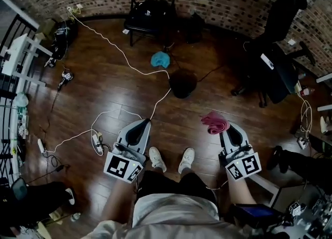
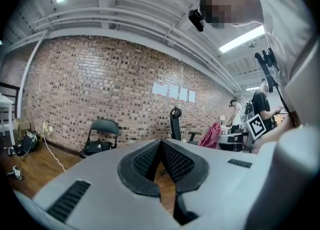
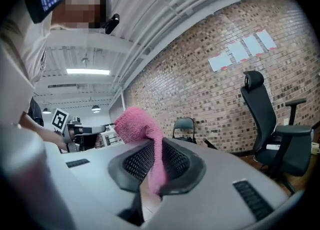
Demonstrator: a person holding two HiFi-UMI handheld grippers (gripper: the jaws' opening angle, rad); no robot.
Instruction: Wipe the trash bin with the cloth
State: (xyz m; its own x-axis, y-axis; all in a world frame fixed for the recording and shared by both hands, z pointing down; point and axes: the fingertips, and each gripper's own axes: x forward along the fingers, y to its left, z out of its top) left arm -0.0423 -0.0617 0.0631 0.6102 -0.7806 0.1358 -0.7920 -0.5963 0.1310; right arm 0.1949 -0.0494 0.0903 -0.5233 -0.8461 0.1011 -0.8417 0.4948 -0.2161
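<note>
A black round trash bin (image 1: 182, 83) stands on the wooden floor, about a stride ahead of my feet. In the head view my right gripper (image 1: 225, 127) is held low on the right, shut on a pink cloth (image 1: 214, 122) that bunches out past its tip. The right gripper view shows the pink cloth (image 3: 138, 126) pinched between the black pads, with my right gripper (image 3: 154, 150) aimed up at the brick wall. My left gripper (image 1: 142, 124) is shut with nothing in it; its pads meet at the tip (image 2: 160, 145). Both grippers are well short of the bin.
A blue cloth (image 1: 160, 59) lies on the floor just beyond the bin. A white cable (image 1: 122, 51) runs across the floor to a power strip (image 1: 97, 142). A black folding chair (image 1: 151, 5) stands at the back wall, an office chair (image 1: 274, 46) at the right.
</note>
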